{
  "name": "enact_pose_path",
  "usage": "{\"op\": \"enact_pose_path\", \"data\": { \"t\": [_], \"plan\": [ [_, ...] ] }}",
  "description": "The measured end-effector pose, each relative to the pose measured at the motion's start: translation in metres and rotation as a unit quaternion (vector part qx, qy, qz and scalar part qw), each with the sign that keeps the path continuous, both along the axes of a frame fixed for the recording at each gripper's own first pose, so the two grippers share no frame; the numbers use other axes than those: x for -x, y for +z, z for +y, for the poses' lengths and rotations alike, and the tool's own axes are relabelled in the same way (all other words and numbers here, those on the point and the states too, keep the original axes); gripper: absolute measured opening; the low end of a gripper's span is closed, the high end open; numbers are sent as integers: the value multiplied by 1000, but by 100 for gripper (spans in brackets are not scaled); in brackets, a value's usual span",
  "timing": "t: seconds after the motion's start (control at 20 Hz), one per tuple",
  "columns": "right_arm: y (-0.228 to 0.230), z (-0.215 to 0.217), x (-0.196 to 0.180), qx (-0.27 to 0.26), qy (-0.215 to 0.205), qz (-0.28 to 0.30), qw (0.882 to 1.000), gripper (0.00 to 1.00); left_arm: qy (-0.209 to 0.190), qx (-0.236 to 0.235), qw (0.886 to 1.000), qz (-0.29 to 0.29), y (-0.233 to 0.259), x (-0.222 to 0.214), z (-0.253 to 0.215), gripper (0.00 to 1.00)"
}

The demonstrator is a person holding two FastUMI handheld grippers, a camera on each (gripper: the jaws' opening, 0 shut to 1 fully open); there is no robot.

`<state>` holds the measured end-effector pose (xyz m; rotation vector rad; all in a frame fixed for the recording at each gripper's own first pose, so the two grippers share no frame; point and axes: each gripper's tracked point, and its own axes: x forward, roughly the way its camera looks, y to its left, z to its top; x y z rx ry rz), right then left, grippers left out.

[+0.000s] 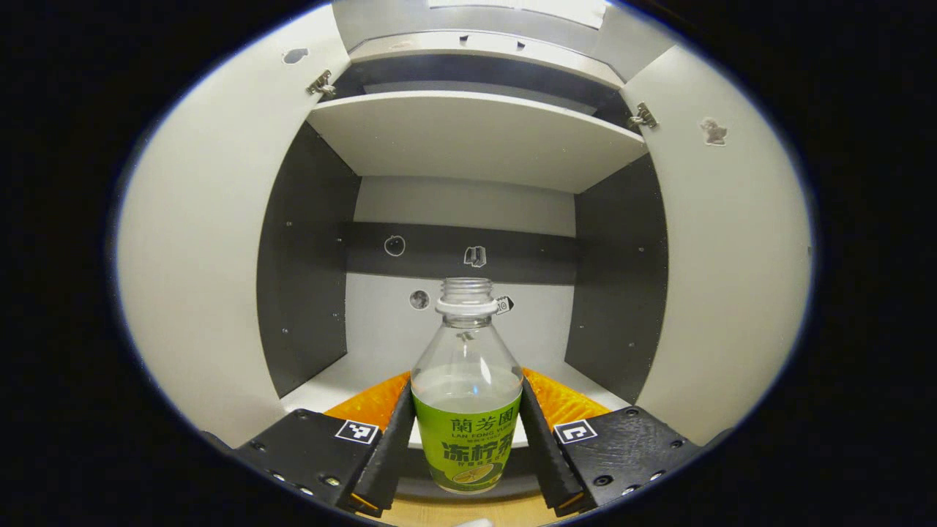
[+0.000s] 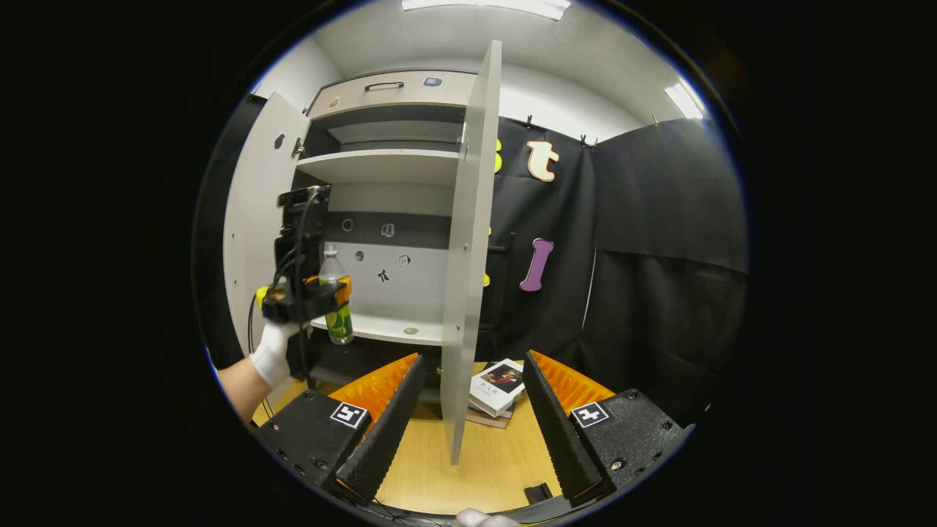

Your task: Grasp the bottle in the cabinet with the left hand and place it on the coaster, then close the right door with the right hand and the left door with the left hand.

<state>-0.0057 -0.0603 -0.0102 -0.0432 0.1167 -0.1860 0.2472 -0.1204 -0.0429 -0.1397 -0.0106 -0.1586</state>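
Behind the open cabinet [image 1: 468, 139] hangs dark booth cloth. We are gripping the uncapped bottle [image 1: 466, 410], part-filled with clear liquid, in the left gripper [image 1: 466, 454], both fingers pressing its label, just before the lower shelf [image 2: 381, 329]. Our right gripper [image 2: 468, 410] is hanging wide open and empty, facing the right door [image 2: 468, 256]. Next, we judge, comes carrying it to the coaster.

Bright ceiling light — fisheye-warped edges
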Motion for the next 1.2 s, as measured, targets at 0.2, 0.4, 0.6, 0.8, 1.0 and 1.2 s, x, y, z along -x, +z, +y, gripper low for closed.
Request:
{"op": "enact_pose_path", "data": {
  "t": [0.2, 0.4, 0.6, 0.8, 1.0, 1.2],
  "plan": [
    [-8, -6, 4, 6, -2, 10, 1000, 84, -19, -38, 999, 11, -46, 43, -15, 72],
    [-16, -9, 5, 10, -10, 22, 1000, 84, -51, -41, 997, 28, -102, 71, -38, 72],
    [-25, -9, 7, 17, -19, 35, 999, 84, -70, -50, 994, 62, -165, 96, -48, 72],
    [-28, -14, 10, 37, -29, 48, 998, 84, -114, -52, 990, 66, -215, 120, -55, 72],
    [-37, -14, 12, 42, -33, 69, 996, 84, -140, -38, 989, 41, -239, 135, -59, 72],
    [-50, -7, 11, 45, -24, 93, 994, 84, -152, -39, 987, 37, -259, 142, -56, 72]
  ]
}}
